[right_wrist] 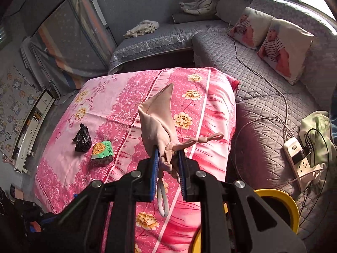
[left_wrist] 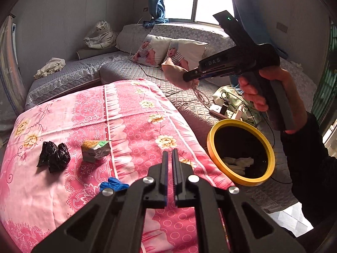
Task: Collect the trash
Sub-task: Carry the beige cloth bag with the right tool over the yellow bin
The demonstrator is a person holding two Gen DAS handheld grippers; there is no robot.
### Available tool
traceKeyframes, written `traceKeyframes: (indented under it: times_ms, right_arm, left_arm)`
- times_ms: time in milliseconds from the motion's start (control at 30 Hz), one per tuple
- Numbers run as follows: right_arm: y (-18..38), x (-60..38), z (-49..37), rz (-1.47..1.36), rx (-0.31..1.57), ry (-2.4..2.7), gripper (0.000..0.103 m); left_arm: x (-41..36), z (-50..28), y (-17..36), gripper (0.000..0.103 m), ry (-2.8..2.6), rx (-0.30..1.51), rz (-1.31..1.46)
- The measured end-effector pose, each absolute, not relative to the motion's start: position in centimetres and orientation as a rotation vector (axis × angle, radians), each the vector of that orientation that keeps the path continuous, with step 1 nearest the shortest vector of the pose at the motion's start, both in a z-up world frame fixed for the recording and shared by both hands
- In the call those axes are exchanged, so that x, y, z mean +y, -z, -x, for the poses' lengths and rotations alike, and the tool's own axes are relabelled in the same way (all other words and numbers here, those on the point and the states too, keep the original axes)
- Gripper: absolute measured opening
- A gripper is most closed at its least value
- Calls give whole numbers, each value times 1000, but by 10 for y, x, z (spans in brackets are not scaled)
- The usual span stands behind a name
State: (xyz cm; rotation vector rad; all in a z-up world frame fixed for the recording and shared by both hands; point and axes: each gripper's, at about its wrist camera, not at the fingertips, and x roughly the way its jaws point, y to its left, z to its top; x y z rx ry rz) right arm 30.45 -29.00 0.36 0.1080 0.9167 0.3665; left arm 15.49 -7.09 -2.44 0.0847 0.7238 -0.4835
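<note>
A: From the left wrist view, the left tool hangs over the pink floral cloth-covered counter, its black jaws drawn narrow with only a slit between them and nothing in it. Left of the tool tips lie a crumpled silver-and-green foil snack wrapper and, beyond that, a crumpled black plastic bag. A crumpled blue glove sits just beside the tool's left linkage.

B: And the bin?

A: The round yellow-rimmed black bin stands right of the counter, against the grey quilted sofa, with pale crumpled paper inside. Above the bin a hand holds the right tool, which pinches a beige drawstring fabric pouch in mid-air.

B: What does the right wrist view add?

A: There the right tool is clamped on the pouch at its gathered neck, between blue-padded fingers; the pouch stands up above the counter. The wrapper and black bag lie left of the pouch, close together. The bin rim shows at lower right of the pouch.
</note>
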Motion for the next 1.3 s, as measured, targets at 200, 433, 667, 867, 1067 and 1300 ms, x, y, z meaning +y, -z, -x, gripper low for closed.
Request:
traceKeyframes:
  times_ms: [200, 433, 667, 867, 1067, 1300]
  right_arm:
    - [-7, -335, -288, -151, 894, -301, 16]
    - [-6, -382, -266, -197, 873, -233, 16]
    - [2, -425, -247, -250, 872, -164, 16]
    - [13, -456, -227, -290, 877, -114, 16]
    - [25, -481, -214, -323, 886, -73, 17]
    - [49, -496, -206, -356, 926, -56, 17]
  left_arm:
    - [-79, -161, 11, 3, 500, 710, -83]
    - [-109, -168, 7, 3, 551, 709, -95]
    - [-165, -168, 10, 3, 648, 706, -131]
    - [-204, -172, 15, 3, 704, 711, -148]
    - [-236, -179, 22, 3, 738, 722, -161]
    - [-266, -194, 48, 3, 756, 789, -173]
